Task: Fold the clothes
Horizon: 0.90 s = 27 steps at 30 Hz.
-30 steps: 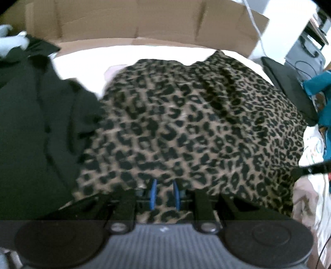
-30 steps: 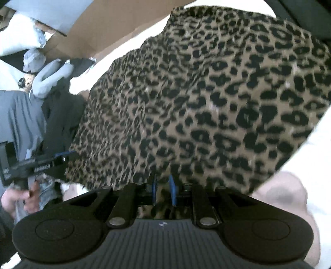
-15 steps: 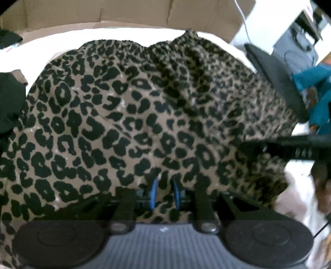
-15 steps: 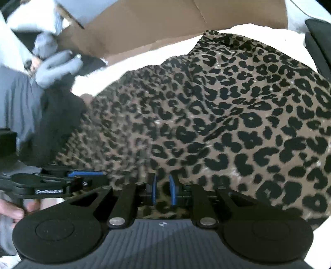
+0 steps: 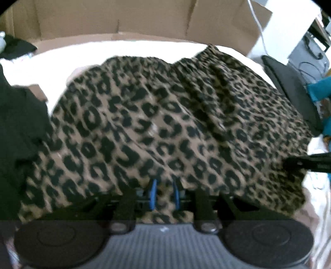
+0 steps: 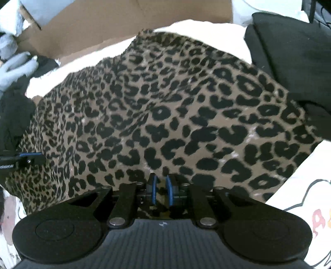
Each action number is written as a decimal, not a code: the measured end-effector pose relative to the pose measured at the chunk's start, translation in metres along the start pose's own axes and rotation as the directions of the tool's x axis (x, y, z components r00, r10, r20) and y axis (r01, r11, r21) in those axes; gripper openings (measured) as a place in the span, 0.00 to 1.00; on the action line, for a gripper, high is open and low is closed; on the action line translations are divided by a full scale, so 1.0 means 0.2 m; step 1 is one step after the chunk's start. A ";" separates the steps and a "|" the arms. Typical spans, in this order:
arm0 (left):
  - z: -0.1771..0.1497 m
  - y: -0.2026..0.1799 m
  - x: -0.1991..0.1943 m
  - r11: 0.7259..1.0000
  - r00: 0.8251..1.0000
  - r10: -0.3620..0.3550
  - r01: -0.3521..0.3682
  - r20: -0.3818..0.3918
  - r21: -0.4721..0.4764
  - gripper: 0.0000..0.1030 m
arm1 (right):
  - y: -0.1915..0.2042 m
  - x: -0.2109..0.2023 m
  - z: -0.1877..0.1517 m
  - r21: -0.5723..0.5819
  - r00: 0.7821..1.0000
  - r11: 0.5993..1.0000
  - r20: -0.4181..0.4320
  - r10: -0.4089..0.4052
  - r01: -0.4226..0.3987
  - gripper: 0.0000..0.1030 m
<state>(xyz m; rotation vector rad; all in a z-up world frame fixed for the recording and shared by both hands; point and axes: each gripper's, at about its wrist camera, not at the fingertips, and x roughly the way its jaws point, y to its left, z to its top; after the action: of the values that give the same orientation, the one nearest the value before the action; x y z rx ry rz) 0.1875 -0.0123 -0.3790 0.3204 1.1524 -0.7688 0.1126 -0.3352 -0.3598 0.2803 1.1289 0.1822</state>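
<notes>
A garment [image 5: 165, 124] spreads ahead of the left gripper [image 5: 164, 195] — dark clothing [image 5: 18, 128] to its left, cardboard [image 5: 124, 18] beyond, the right gripper [image 5: 306, 163] off right.

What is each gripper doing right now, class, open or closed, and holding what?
Left gripper: shut on the leopard-print garment.
Right gripper: shut on the same garment's near edge.

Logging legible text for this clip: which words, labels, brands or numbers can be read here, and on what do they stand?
None reads in full.
Other gripper's side label, white lettering, left wrist view: too blurred to read.
Same kind of label, right wrist view: too small and blurred to read.
Printed sheet, red lettering: cut off by the frame, only a partial "A" shows.
Leopard-print garment: no text.
</notes>
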 end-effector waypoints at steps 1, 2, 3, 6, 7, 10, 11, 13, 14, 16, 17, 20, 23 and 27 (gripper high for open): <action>0.03 0.02 0.01 1.000 1.000 0.014 -0.014 0.005 -0.002 0.18 | -0.01 -0.02 0.02 0.001 1.000 1.000 0.015 -0.003 0.003 0.19; 0.05 0.04 0.01 1.000 1.000 0.028 -0.028 0.010 -0.005 0.19 | -0.02 -0.04 0.03 0.006 0.999 1.000 0.034 -0.004 0.004 0.23; 0.08 0.05 0.02 0.999 0.999 0.042 -0.041 0.014 -0.007 0.19 | -0.04 -0.06 0.05 0.016 0.998 1.000 0.061 -0.005 0.004 0.30; 0.17 0.12 0.05 0.997 0.997 0.075 -0.075 0.008 -0.020 0.19 | -0.10 -0.09 0.11 0.044 0.994 0.999 0.106 -0.032 0.027 0.35; 0.21 0.14 0.07 0.996 0.996 0.085 -0.085 0.006 -0.028 0.19 | -0.12 -0.10 0.12 0.051 0.993 0.998 0.111 -0.045 0.039 0.35; 0.27 0.17 0.12 0.991 0.992 0.127 -0.128 -0.011 -0.042 0.19 | -0.23 -0.11 0.12 0.082 0.984 0.991 0.131 -0.119 0.109 0.35; 0.29 0.18 0.14 0.989 0.990 0.143 -0.144 -0.019 -0.045 0.19 | -0.27 -0.11 0.12 0.093 0.980 0.987 0.138 -0.144 0.132 0.35; 0.32 0.20 0.17 0.985 0.987 0.161 -0.162 -0.029 -0.057 0.19 | -0.35 -0.12 0.12 0.115 0.969 0.977 0.150 -0.196 0.180 0.35; 0.34 0.21 0.19 0.984 0.986 0.163 -0.165 -0.030 -0.065 0.19 | -0.39 -0.12 0.12 0.127 0.963 0.971 0.156 -0.221 0.203 0.35; 0.36 0.21 0.21 0.984 0.986 0.164 -0.164 -0.010 -0.070 0.20 | -0.48 -0.12 0.11 0.171 0.951 0.955 0.154 -0.270 0.243 0.34; 0.37 0.20 0.22 0.982 0.984 0.175 -0.176 -0.010 -0.072 0.20 | -0.53 -0.12 0.10 0.211 0.946 0.943 0.142 -0.291 0.259 0.29; 0.40 0.18 0.24 0.977 0.980 0.200 -0.201 -0.019 -0.076 0.20 | -0.61 -0.15 0.07 0.264 0.956 0.943 0.156 -0.248 0.202 0.26; 0.43 0.16 0.25 0.973 0.975 0.219 -0.221 -0.035 -0.061 0.20 | -0.63 -0.18 0.05 0.273 0.950 0.940 0.177 -0.258 0.204 0.28; 0.45 0.16 0.28 0.970 0.970 0.235 -0.238 -0.064 -0.044 0.20 | -0.67 -0.22 0.03 0.313 0.938 0.926 0.199 -0.283 0.213 0.36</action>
<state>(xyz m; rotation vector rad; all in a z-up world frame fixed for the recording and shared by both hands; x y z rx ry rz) 0.2836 -0.0639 -0.3999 0.4317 1.1626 -0.5219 0.0998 -0.4764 -0.3613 0.4016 0.9366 -0.2411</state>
